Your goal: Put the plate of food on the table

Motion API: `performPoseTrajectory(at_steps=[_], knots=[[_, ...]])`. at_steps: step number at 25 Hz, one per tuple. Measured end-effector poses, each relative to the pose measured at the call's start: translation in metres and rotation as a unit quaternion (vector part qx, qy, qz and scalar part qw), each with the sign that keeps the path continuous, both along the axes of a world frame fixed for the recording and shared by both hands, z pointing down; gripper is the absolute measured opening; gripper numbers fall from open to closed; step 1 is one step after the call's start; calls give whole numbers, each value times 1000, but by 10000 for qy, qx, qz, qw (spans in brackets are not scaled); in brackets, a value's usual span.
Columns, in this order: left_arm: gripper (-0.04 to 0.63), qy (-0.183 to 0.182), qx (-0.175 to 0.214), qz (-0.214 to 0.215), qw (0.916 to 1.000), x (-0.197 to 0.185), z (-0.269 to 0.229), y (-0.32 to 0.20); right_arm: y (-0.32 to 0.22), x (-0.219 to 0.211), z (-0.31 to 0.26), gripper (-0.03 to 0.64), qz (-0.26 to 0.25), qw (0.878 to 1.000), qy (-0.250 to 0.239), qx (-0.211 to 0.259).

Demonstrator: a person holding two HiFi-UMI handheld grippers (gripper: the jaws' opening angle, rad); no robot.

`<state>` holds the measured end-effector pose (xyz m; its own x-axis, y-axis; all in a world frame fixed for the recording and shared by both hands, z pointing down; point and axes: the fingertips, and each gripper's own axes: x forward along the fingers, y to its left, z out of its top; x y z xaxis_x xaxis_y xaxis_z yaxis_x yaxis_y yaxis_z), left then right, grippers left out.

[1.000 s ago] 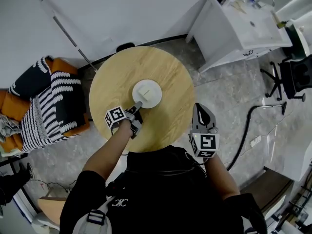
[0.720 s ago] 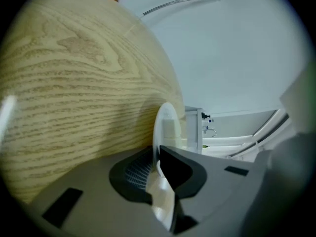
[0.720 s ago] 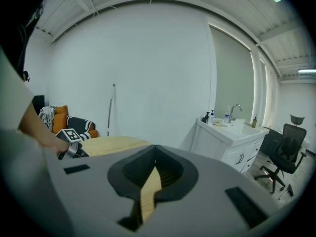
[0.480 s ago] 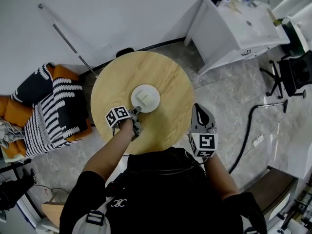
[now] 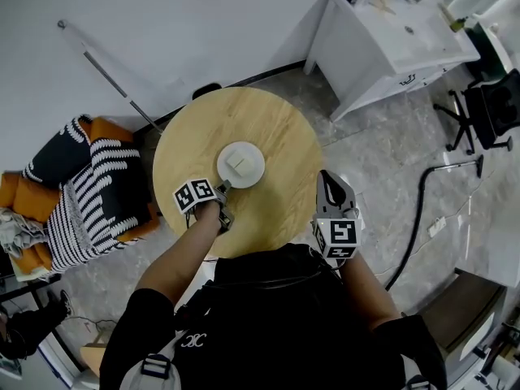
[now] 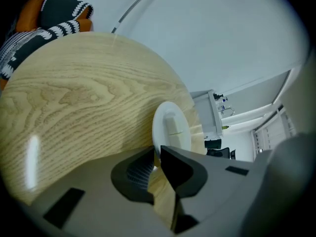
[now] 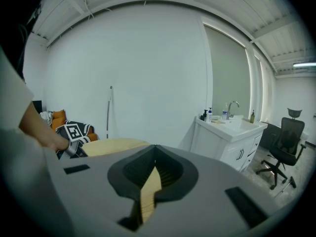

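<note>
Our left claw [image 5: 225,187] reaches in over the near edge of the table [image 5: 272,120], and its jaws are drawn in tight on the near rim of the plate [image 5: 240,164]. In the left gripper view we see only a thin gap between the tips, with a bit of white rim in it. We see the plate lying flat on the wood, about at the table's middle, with the food [image 5: 240,161], a pale block, on top of it.

Our right claw [image 5: 331,177] hangs off the table's right near edge, just beside it and touching nothing. Its jaws are pressed together, and the slit between them shows only the table beyond.

Far to the right we see a white cabinet [image 5: 390,39] with a sink in its top, and a dark chair [image 5: 496,112] at the right edge. At the left, a striped blanket [image 5: 89,193] lies on an orange seat.
</note>
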<state>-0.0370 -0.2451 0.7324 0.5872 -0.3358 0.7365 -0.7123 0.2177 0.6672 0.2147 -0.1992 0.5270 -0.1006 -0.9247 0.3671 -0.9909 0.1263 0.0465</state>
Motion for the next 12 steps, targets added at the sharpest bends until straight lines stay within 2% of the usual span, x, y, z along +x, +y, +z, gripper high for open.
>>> performPoseTrajectory(at_steps=[9,12], knots=[[43,65,-84,242,9997,-6,2,24,-7,-20,-7,8,-333,9994,10,69],[46,-55,-215,267,9994,-8,6,28,-12,-30,-10,8,-477,9988,22,78]])
